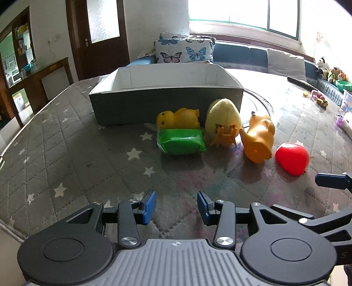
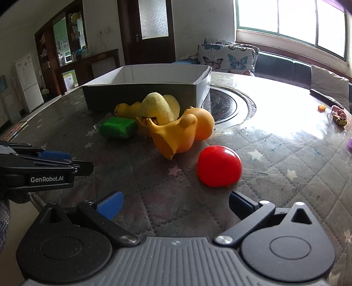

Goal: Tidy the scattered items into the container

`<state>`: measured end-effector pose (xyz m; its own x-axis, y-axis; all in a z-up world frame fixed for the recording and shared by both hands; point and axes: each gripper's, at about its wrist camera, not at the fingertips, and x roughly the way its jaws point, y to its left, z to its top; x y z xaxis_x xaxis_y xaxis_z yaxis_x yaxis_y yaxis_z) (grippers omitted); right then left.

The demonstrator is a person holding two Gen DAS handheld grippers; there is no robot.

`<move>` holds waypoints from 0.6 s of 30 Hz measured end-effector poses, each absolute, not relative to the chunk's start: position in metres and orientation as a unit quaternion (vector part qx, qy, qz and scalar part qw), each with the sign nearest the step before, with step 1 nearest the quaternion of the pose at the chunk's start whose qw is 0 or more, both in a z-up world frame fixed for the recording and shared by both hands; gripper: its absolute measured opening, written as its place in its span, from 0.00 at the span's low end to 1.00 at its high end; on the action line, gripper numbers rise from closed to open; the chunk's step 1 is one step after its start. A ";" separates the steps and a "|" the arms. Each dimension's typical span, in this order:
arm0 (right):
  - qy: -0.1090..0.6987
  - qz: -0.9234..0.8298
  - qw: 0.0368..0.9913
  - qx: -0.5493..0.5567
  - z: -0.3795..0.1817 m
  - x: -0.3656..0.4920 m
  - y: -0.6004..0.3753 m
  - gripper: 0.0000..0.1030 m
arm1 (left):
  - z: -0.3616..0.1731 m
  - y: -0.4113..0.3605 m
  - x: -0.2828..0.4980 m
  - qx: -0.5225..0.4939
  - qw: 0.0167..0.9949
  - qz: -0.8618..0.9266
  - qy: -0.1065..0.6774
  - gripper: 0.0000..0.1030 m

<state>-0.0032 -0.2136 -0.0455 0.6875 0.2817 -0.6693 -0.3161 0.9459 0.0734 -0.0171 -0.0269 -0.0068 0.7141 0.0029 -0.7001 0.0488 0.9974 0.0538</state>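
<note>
Left gripper (image 1: 176, 205) low over the bench (image 1: 66, 140), blue pads (image 1: 148, 203) apart, holding nothing. Right gripper (image 2: 176, 205) likewise over the bench, pads (image 2: 111, 204) spread wider, empty; only its dark tip (image 1: 332, 180) visible at the right edge of the left wrist view, and the left gripper (image 2: 55, 161) seen side-on at the left edge of the right wrist view.

Ahead, beyond both grippers: grey box (image 1: 154, 105) with white inner walls, open at the top, standing on the quilted, star-patterned bench cover. No contents visible above its near wall; floor of the box hidden.

Clustered just before the box's near wall:
- yellow duck (image 1: 178, 117) lying on its side, against the wall
- green packet (image 1: 181, 142) in front of the duck, touching it
- pale yellow plush (image 1: 223, 116) to the right of the duck, with small orange legs (image 1: 223, 137) pointing toward the camera
- orange rubber toy (image 1: 259, 138) right of the plush, close beside it, lying over
- red ball (image 1: 292, 158) farthest right, a little apart from the orange toy and nearest the right gripper

Dark round inset (image 2: 224, 105) in the bench right of the box. Small toys (image 1: 320, 99) far off at the right edge. Butterfly cushions (image 1: 183, 50) and window (image 1: 242, 13) behind.
</note>
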 end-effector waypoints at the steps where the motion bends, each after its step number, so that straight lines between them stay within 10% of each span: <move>1: 0.360 0.163 0.918 -0.025 -0.045 -0.004 -0.213 1.00 | -0.007 -0.028 -0.018 0.036 0.925 -0.013 0.378 0.43; 18: 0.363 0.167 0.916 -0.032 -0.043 -0.017 -0.207 1.00 | -0.008 -0.035 -0.034 0.046 0.923 -0.018 0.381 0.43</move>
<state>-0.0170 -0.2066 -0.0433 0.6797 0.2831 -0.6766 -0.3301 0.9419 0.0624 -0.0339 -0.0348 -0.0078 0.7087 0.0021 -0.7055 0.0688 0.9950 0.0720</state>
